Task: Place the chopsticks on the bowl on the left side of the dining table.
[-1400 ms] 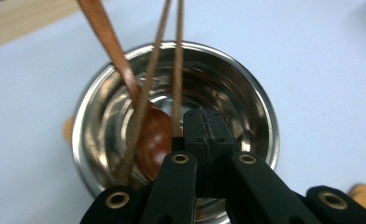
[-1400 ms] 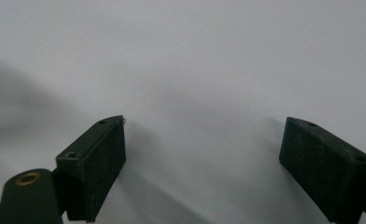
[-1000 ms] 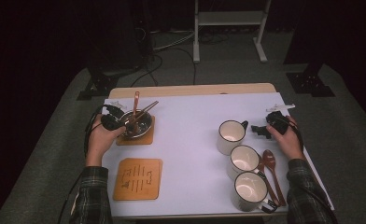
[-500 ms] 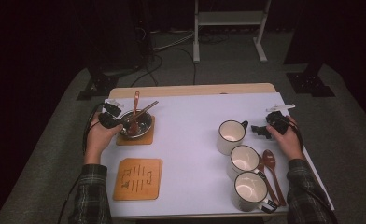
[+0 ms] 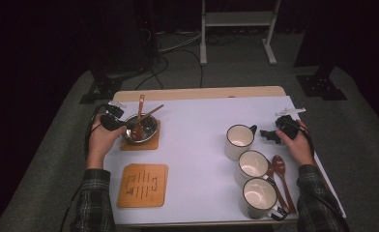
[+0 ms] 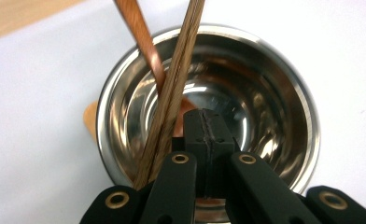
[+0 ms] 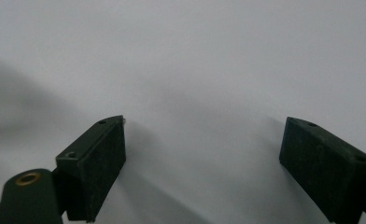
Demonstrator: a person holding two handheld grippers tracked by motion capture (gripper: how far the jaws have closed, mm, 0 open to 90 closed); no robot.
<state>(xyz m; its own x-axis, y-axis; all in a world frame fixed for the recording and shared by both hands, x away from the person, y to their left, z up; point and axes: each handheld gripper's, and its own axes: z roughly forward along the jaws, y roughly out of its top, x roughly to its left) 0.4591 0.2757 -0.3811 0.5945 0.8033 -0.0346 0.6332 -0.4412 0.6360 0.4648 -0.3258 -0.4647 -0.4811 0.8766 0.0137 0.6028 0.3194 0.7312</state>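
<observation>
two grippers in view. left gripper (image 6: pixel 204 126) clenched with nothing between its jaws, tips inside steel bowl (image 5: pixel 140 127) on cork mat (image 5: pixel 151 143); two wooden utensils (image 6: pixel 172 102) lean in bowl. right gripper (image 7: pixel 204 158) released, jaws wide over white table (image 5: pixel 197 145), beside mugs (image 5: pixel 239 140).

Silver bowl (image 5: pixel 140 127), brown spoon (image 5: pixel 138 126)

A dim lab or recording studio: dark curtains, cables (image 5: pixel 178 43) trailing over grey carpet, a white metal stand (image 5: pixel 236 29) and black rig feet (image 5: pixel 323 87) beyond the bench (image 5: pixel 197 140).
</observation>
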